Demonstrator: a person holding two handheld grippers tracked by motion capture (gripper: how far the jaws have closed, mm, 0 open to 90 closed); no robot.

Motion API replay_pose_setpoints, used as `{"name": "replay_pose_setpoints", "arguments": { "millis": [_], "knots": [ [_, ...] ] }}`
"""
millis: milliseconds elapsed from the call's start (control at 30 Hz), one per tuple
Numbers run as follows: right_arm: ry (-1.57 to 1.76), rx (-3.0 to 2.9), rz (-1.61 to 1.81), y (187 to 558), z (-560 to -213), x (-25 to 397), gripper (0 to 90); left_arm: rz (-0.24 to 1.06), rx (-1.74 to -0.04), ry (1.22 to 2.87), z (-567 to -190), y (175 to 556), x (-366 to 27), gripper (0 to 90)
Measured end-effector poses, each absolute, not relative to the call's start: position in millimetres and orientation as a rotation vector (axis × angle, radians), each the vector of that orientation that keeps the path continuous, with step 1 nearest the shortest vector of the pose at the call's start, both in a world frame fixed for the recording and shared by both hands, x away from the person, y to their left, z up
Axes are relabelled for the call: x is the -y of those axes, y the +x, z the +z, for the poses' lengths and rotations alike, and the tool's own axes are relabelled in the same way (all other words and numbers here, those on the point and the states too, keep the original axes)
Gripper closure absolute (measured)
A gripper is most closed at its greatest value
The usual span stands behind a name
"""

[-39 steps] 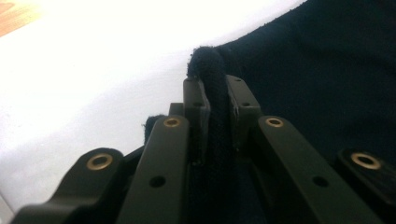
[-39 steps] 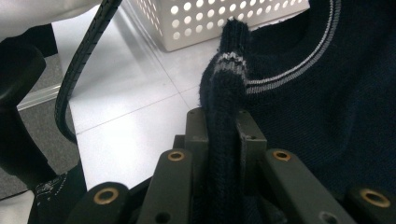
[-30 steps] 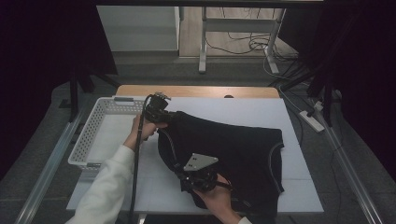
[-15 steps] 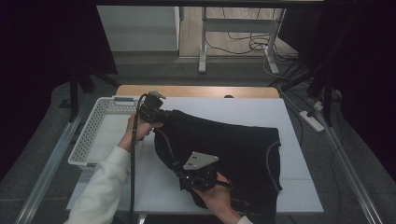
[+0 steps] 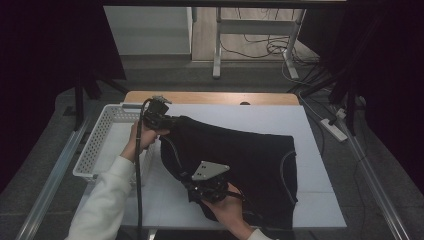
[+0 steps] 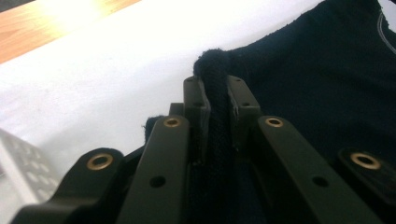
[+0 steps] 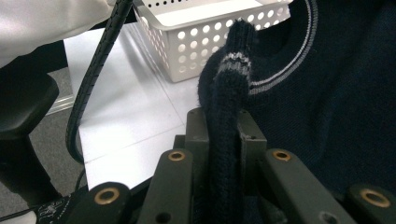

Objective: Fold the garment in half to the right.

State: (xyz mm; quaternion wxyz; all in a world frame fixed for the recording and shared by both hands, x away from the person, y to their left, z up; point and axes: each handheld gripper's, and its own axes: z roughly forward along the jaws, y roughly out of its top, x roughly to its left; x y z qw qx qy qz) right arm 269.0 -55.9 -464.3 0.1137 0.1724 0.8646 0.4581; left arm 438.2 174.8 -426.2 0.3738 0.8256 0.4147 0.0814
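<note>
A dark knitted sweater (image 5: 240, 160) with pale stripe trim lies spread across the white bench (image 5: 320, 200). The left gripper (image 5: 167, 121) has its jaws clamped on a fold of the sweater's edge at the far left corner, just beside a white perforated basket (image 5: 100, 145). The right gripper (image 5: 200, 192) has its jaws clamped on a striped fold at the near edge, above the bench.

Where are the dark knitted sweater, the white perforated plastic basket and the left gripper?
dark knitted sweater (image 5: 250, 155), high view, middle of its body
white perforated plastic basket (image 5: 98, 145), high view, left wall
left gripper (image 6: 215, 93), left gripper view, between its fingertips
</note>
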Motion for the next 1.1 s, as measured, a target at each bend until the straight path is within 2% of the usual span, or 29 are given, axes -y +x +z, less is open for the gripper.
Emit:
{"name": "replay_pose_setpoints", "arguments": {
  "millis": [1100],
  "knots": [
    [0.468, -2.519, 1.393, 271, -453, 37, 78.2, 0.24, -1.083, 2.086, -412, 430, -205, 80.7]
  ]
}}
